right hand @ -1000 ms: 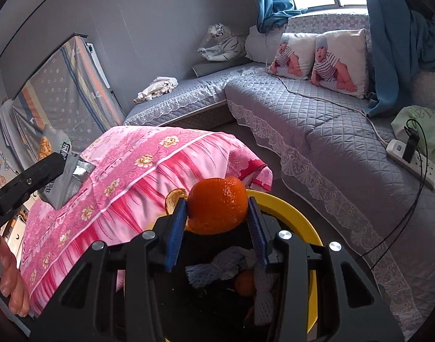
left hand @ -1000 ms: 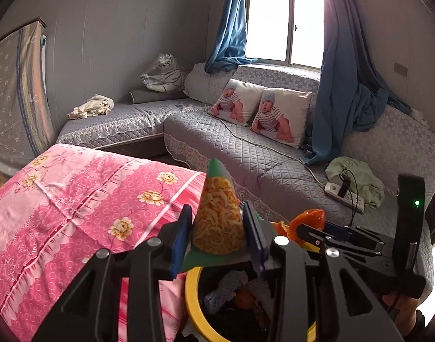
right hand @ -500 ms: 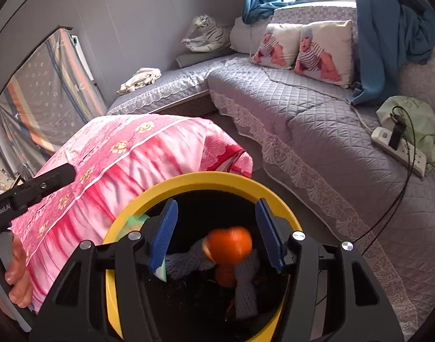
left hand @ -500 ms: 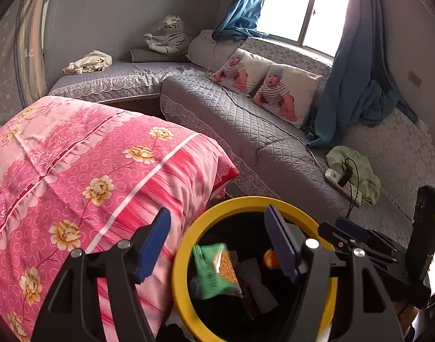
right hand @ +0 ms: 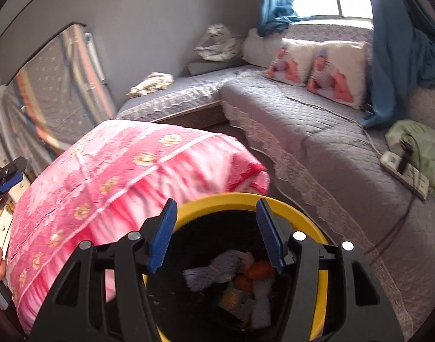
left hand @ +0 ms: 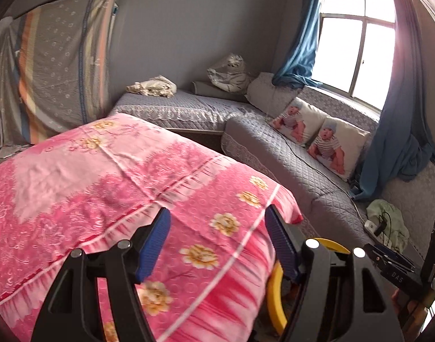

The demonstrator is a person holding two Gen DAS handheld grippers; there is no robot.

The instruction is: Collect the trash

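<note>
Now both emptied: left gripper [left hand: 217,236] jaws just spread, swung off bin [right hand: 308,228] over pink quilt [left hand: 103,176]; right gripper [right hand: 216,228] jaws just spread above bin, orange [right hand: 258,269] and wrapper [right hand: 231,299] dropped inside.

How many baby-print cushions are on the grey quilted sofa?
2. Both lean side by side against the back of the grey quilted sofa under the window: one baby-print cushion nearer the corner, the other next to the blue curtain. None seem hidden.

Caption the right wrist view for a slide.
Open right tool above the yellow-rimmed bin holding orange peel and wrappers.
</note>
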